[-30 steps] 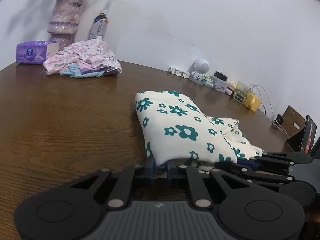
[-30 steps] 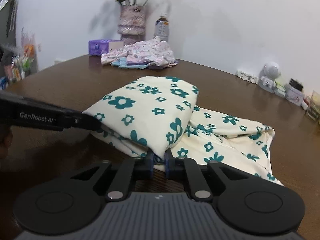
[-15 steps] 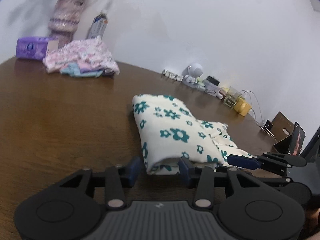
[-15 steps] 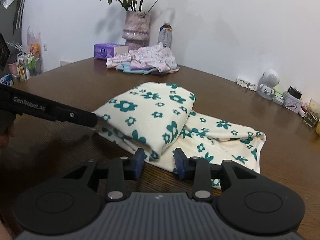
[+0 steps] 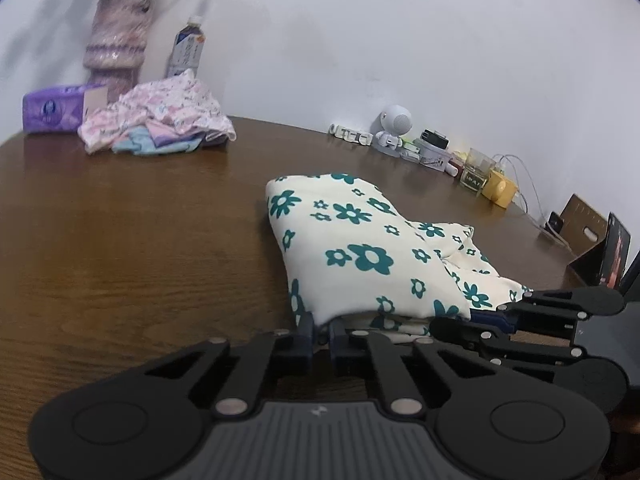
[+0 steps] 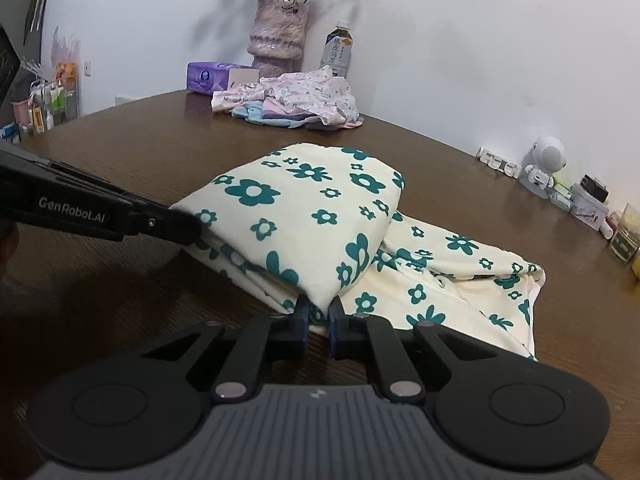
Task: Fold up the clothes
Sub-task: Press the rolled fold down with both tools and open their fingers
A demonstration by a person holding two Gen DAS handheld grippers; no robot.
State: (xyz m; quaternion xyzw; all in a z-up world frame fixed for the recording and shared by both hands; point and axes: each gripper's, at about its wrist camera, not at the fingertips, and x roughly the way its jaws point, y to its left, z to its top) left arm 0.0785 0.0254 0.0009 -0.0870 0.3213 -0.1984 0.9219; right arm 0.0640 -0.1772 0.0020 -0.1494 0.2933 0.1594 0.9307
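A cream garment with teal flowers [image 5: 360, 240] lies folded on the brown wooden table [image 5: 120, 240], its upper layer doubled over a longer lower part. My left gripper [image 5: 322, 326] is shut on the garment's near edge at the left corner. In the right wrist view the same garment [image 6: 304, 208] fills the middle, and my right gripper [image 6: 319, 314] is shut on the near corner of its folded layer. The left gripper [image 6: 188, 232] shows there at the cloth's left edge. The right gripper [image 5: 488, 316] shows low at the right in the left wrist view.
A heap of pink and blue clothes [image 5: 160, 128] lies at the table's far side, beside a purple tissue box [image 5: 52, 108], a vase [image 5: 116, 36] and a bottle [image 5: 186, 50]. A white robot figure [image 5: 394, 128], small jars, cables and a cardboard box [image 5: 582, 220] line the wall.
Both grippers held the garment a second ago, stood open half a second ago, and have shut again on its near edge. The cloth has stayed in place.
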